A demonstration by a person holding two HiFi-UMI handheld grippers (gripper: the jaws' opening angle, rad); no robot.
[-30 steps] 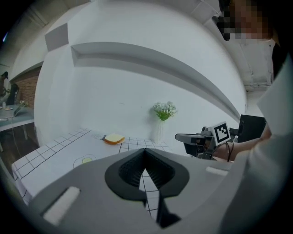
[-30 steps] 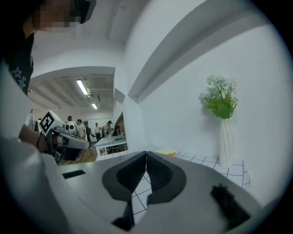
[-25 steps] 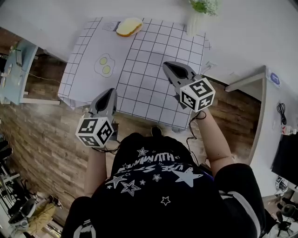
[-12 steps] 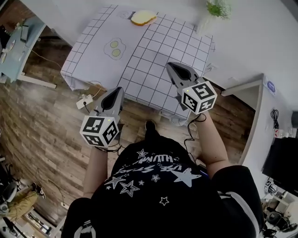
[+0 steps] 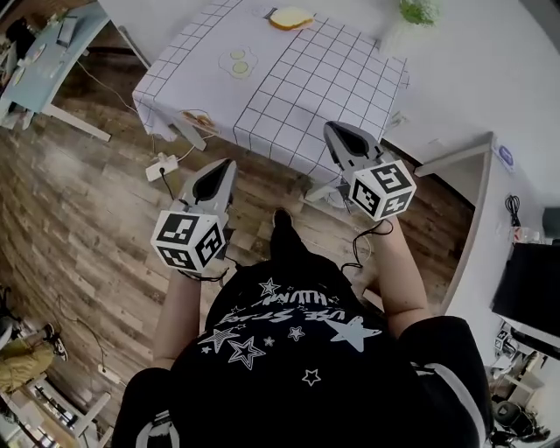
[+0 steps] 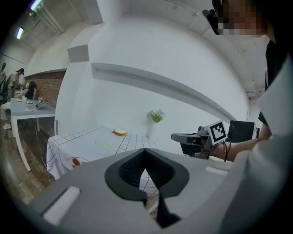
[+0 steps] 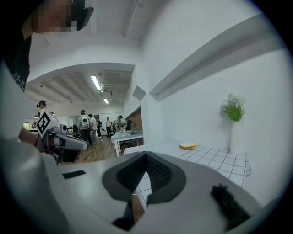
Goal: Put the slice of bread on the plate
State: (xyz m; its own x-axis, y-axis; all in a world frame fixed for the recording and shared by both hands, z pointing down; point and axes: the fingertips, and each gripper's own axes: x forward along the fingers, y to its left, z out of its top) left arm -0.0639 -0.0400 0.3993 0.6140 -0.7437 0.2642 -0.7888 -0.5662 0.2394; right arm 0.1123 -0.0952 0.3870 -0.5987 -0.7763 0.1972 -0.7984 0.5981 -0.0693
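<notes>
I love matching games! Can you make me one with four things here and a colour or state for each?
1 slice of bread
2 plant
3 tablecloth
4 right gripper

A shut, holding nothing
B white with dark grid lines
C pale with a brown crust
D green

Pairs: 1-C, 2-D, 3-B, 4-A

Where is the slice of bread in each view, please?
Head view: slice of bread at the top edge, on the checked tablecloth.
Left gripper view: bread left of centre, above the jaws.
Right gripper view: bread right of centre.
Shared landmark: vase with green plant, right of the bread everywhere.
</notes>
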